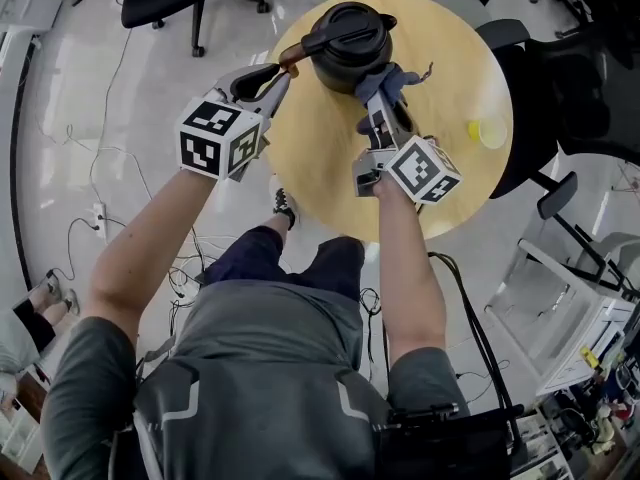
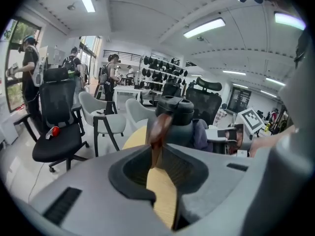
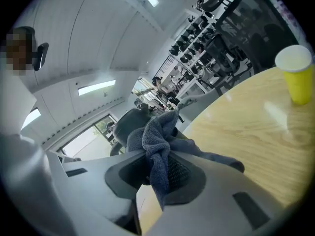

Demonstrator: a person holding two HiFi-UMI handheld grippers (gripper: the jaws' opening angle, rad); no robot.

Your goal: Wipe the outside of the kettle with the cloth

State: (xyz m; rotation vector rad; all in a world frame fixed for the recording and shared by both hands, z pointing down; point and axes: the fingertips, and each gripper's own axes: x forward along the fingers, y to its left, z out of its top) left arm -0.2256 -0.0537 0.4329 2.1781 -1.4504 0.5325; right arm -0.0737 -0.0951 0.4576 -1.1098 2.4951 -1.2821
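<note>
- Head view: your left gripper [image 1: 277, 72] has its jaws pinched on the brown wooden handle [image 1: 291, 59] that sticks out from the black round kettle [image 1: 348, 43]. I'd guess that's to pin the kettle so it can't spin or slide when you scrub. The kettle stands upright near the far edge of the round light-wood surface [image 1: 330, 163]. Your right gripper [image 1: 379, 110] sits just beside the kettle's near side, with the blue-grey terry cloth [image 1: 388, 80] bunched against the body. The small yellow plastic cup [image 1: 488, 133] is well off to the right, out of the wiping path.
- Left gripper view: the handle [image 2: 158, 131] runs straight into the gap and the jaws are clamped on it. The kettle [image 2: 181, 124] is right behind it and the cloth peeks out past its right side. Looks like a solid anchor to me.
- Right gripper view: the jaws are squeezing a fold of the cloth [image 3: 158, 149], and the loose rest flops forward onto the dark kettle wall [image 3: 125, 124]. That slack is probably what gives you a soft pad to rub with. The cup [image 3: 294, 73] stands alone on the surface [image 3: 246, 127], off to the right.
</note>
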